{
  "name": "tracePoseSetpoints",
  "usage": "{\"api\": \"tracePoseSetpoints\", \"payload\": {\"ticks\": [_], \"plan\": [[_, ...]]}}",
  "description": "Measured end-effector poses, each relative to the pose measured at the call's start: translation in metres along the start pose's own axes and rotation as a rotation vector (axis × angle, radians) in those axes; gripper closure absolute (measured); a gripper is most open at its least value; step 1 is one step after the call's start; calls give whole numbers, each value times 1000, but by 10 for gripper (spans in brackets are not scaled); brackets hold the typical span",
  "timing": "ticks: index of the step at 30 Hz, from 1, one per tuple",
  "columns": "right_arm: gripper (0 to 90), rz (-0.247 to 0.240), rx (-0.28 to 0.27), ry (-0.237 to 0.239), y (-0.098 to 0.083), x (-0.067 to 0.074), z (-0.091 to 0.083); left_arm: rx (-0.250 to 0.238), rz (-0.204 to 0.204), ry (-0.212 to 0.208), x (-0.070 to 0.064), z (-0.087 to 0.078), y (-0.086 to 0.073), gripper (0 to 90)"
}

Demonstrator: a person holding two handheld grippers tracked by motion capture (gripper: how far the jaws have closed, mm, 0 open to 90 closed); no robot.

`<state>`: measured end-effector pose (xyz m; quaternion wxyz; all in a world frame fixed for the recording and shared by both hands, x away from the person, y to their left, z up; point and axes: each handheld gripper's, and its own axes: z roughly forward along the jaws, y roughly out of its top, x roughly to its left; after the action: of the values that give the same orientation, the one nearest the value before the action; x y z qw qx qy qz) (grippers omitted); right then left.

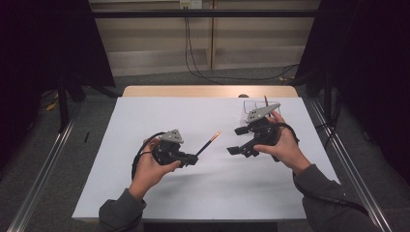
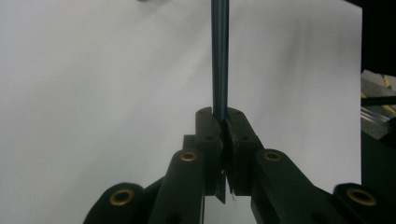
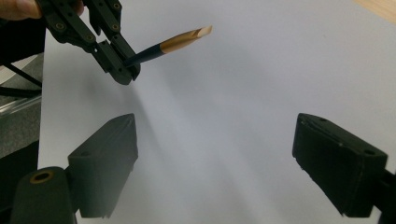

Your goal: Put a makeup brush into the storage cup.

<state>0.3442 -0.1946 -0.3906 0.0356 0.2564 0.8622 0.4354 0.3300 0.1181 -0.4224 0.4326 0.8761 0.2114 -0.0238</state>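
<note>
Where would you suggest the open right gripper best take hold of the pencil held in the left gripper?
Probably the bare dark shaft just below the tan end of the pencil, approached from the right gripper side, jaws across it; the left gripper covers the other end.

Clamped a dark blue pencil (image 2: 220,56) between the closed black jaws of the left gripper (image 2: 223,122), shaft pointing straight up over the white table (image 2: 93,84).

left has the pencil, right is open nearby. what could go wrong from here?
1. The left gripper pinches the pencil close to one end, most of it sticking out; it could pivot or slip.
2. The right gripper stands open and apart from it; a handover to it could knock the free end.
3. The clear container behind the right hand could be bumped.
</note>
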Motion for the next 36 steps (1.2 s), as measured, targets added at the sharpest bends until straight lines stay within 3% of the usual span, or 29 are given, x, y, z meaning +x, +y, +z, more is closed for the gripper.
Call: {"api": "tracePoseSetpoints", "payload": {"ticks": [2,4,15,21,32,36], "plan": [[142,2,-9,-4,0,0,0,-30,-13,-11,-1,2,-1,853],[143,2,-14,6,0,0,1,-23,-14,-9,0,2,-2,853],[153,1,-35,16,1,1,3,-151,-64,-9,-2,6,-7,853],[159,4,-39,25,0,2,4,-195,-65,8,-5,8,-7,853],[175,9,-61,38,1,2,3,-283,-80,3,-11,15,-10,853],[188,17,-71,41,1,2,3,-294,-72,4,-14,20,-10,853]]}}
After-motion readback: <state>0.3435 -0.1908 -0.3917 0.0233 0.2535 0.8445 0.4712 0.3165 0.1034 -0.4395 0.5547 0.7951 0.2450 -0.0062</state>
